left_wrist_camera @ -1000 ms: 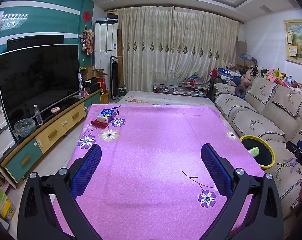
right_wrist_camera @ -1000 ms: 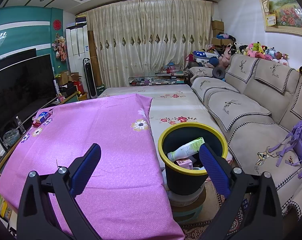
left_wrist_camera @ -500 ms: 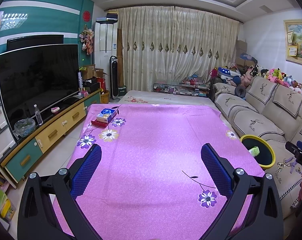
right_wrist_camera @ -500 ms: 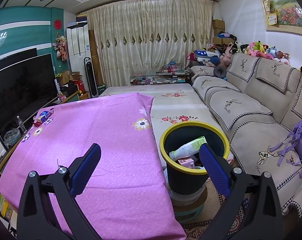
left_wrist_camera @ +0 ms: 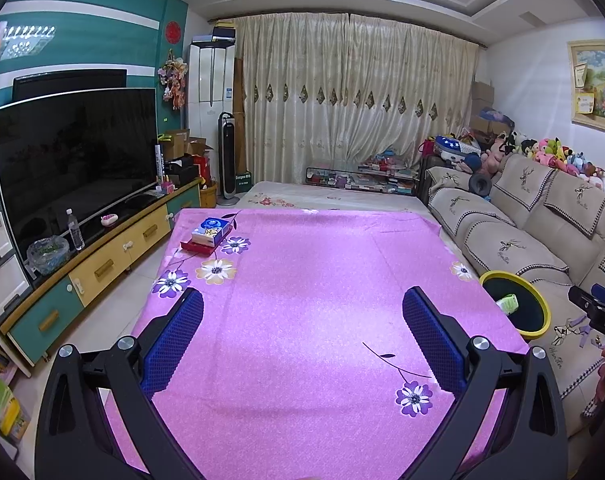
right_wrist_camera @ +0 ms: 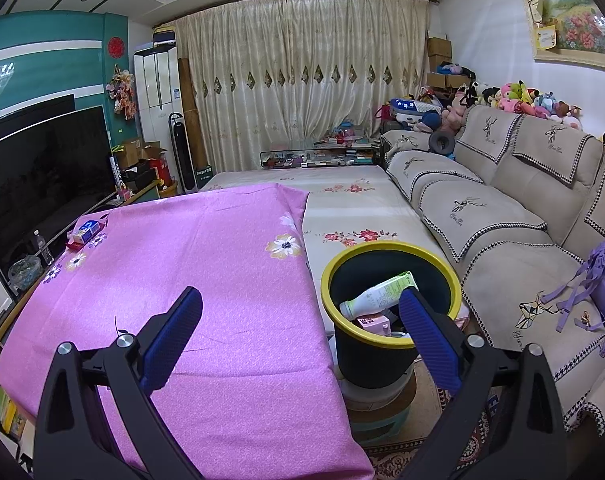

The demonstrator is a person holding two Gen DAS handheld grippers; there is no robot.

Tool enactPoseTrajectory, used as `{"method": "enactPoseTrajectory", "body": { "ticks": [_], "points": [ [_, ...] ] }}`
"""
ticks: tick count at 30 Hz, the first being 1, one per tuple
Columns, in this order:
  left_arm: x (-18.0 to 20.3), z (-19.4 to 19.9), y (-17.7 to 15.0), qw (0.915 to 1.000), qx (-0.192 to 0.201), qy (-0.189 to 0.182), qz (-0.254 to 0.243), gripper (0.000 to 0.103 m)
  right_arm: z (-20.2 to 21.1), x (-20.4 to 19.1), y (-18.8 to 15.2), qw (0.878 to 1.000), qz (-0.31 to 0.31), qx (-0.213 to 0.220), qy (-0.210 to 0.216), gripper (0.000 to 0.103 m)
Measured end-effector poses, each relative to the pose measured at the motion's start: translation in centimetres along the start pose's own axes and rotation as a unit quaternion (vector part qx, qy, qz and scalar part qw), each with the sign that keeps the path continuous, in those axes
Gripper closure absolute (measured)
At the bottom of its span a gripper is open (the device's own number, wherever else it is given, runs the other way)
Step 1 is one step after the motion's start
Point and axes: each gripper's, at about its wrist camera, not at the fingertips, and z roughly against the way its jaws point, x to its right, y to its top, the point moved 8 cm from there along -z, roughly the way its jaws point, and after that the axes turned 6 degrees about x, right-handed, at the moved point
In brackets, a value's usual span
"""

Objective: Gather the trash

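Trash is mostly in already: the white bottle with green label [right_wrist_camera: 378, 294] lies tilted inside the yellow-rimmed black bin [right_wrist_camera: 386, 346], a pink carton [right_wrist_camera: 373, 323] beneath it; bin sits on a stack of stools or tubs just beside the table's right edge, between the table and the beige sofa [right_wrist_camera: 482, 220]. Your left gripper [left_wrist_camera: 302, 330] hangs released over the pink floral tablecloth [left_wrist_camera: 310, 300], nothing between the blue pads; your right gripper [right_wrist_camera: 298, 324] is released too, empty, its right finger [right_wrist_camera: 428, 336] overlapping the bin's mouth in view, though I can't tell how close it really is.

Only candidate left on the cloth is the blue tissue box [left_wrist_camera: 210, 231] on a red flat thing [left_wrist_camera: 198, 246] at the far left corner; it's unclear whether either counts as trash, so grabbing it may be a wrong pick.

Risks from here: the bin looks perched, so if you swing the right gripper sideways a knock to the rim could tip it and spill the bottle; reaching far across with the left could drag the loose cloth and pull the box off the edge; pads set low on the fabric may snag it; the box is wide, so a shallow pinch could slip.
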Motion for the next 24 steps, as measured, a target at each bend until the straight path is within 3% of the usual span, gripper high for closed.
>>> {"method": "enactPoseTrajectory", "body": {
  "ticks": [19,24],
  "points": [
    [-0.5,-2.2,-0.8,0.9994,-0.034,0.003,-0.008,0.005,-0.5,-0.6,-0.2,1.0,0.004,-0.005,0.003,0.009],
    [-0.5,-2.7,-0.9,0.9992,-0.036,-0.016,-0.001,0.005,-0.7,-0.7,-0.1,1.0,0.004,-0.008,0.005,0.009]
  ]
}}
